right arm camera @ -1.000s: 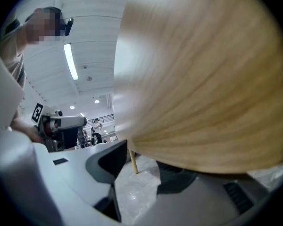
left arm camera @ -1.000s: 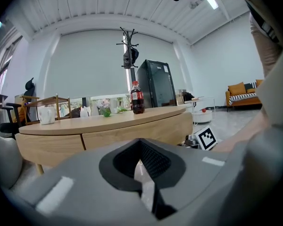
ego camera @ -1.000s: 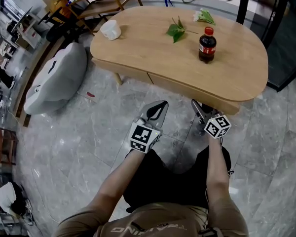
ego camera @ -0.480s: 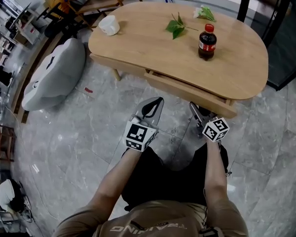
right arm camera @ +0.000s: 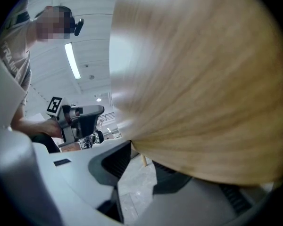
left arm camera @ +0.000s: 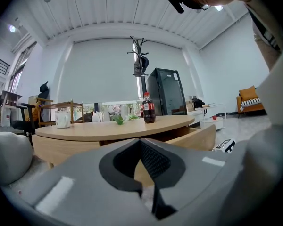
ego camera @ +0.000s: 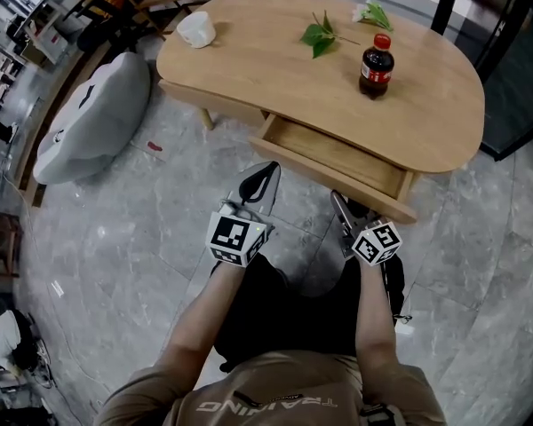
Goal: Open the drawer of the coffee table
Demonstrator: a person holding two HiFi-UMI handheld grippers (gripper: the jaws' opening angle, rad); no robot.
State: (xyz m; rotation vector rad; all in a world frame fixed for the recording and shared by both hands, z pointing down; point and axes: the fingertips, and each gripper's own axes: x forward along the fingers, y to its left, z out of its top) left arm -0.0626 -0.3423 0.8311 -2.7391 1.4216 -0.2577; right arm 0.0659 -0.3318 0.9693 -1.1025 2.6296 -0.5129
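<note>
The light wooden coffee table [ego camera: 249, 51] stands ahead of me with its drawer [ego camera: 338, 153] pulled out toward me, its inside bare. My right gripper [ego camera: 338, 201] reaches under the drawer front [ego camera: 355, 189] and is shut on its lower edge. In the right gripper view that wood panel [right arm camera: 203, 79] fills the frame and sits between the jaws [right arm camera: 141, 157]. My left gripper [ego camera: 265, 174] hovers left of the drawer, shut and holding nothing. In the left gripper view its tips [left arm camera: 141, 142] meet in front of the table [left arm camera: 108, 128] and the drawer [left arm camera: 193, 138].
On the tabletop stand a cola bottle [ego camera: 376, 65], a white cup [ego camera: 195, 29], green leaves [ego camera: 318, 35] and a flower [ego camera: 369, 13]. A grey cushion [ego camera: 89, 122] lies on the marble floor to the left. My knees are just below the grippers.
The drawer has slid out from shut to open as my right gripper drew back toward me, closing on its front. My left gripper drifted back and up a little.
</note>
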